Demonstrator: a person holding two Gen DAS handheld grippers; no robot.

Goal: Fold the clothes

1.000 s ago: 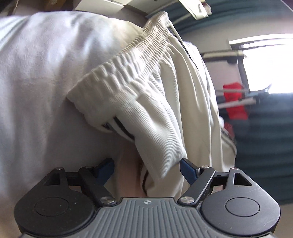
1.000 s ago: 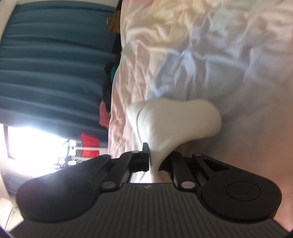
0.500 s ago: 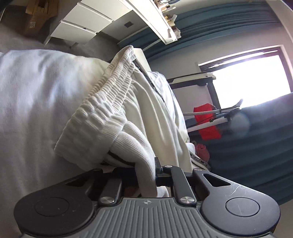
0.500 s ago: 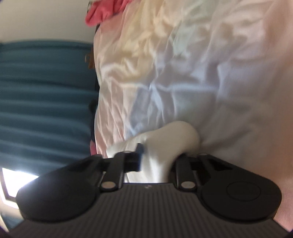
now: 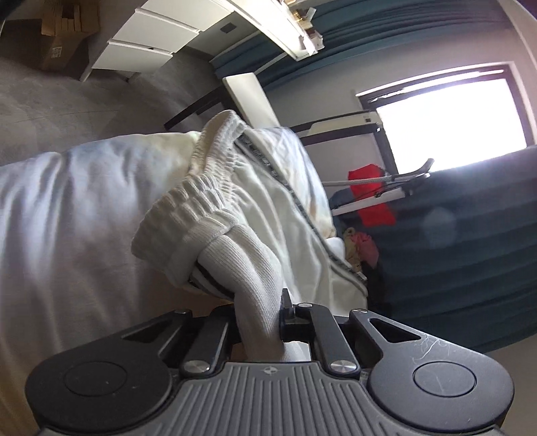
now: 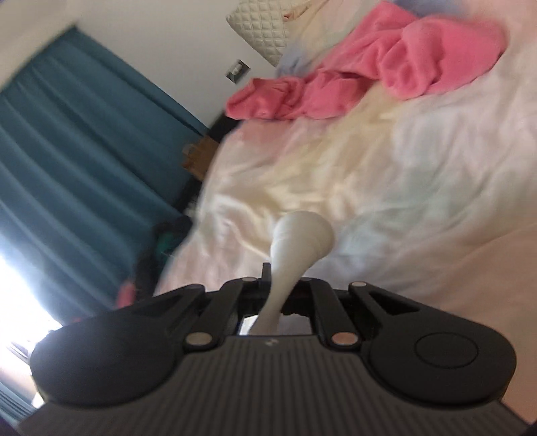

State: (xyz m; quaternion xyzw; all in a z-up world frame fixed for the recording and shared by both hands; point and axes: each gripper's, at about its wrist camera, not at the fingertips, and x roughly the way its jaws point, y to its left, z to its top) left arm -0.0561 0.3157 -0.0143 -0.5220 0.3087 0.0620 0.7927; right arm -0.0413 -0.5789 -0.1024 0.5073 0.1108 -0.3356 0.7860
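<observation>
A white-sheeted bed (image 6: pixel 419 187) fills the right of the right wrist view, its cover rumpled. On its far part lies a pink blanket (image 6: pixel 369 80), crumpled, with a quilted white cushion (image 6: pixel 261 30) beyond it. Teal curtains (image 6: pixel 77 161) hang at left. In the left wrist view a white drawer unit (image 5: pixel 147 43) stands far left on grey carpet (image 5: pixel 67 100), a cardboard box (image 5: pixel 63 37) beside it. A bright window (image 5: pixel 449 110) sits far right, a red cloth (image 5: pixel 372 194) draped on a rack below it.
</observation>
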